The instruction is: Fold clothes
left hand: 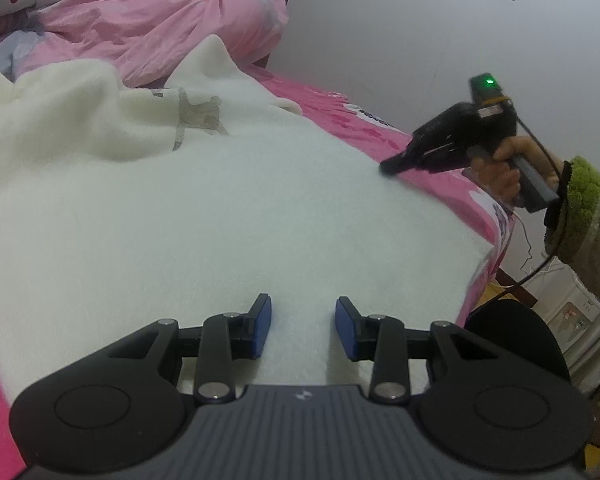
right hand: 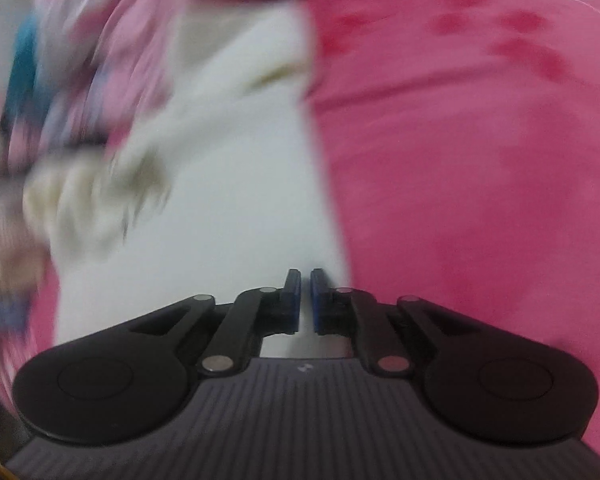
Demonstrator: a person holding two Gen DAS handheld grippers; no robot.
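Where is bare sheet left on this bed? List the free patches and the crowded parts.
Free: the pink sheet right of the white garment, along the bed's edge, where the right gripper is. Crowded: the far end, under the rumpled pink quilt and the garment's bunched part. The garment fills the middle.

The white garment point(left hand: 204, 208) is a thick, fuzzy, matt fleece. The pink bed sheet point(right hand: 480, 168) under it is smooth printed cloth; the pink duvet point(left hand: 148, 20) looks thin and crinkled. Both tongs are matt black plastic with blue rubbery pads point(left hand: 262, 326) and shiny metal pins point(left hand: 216, 391).
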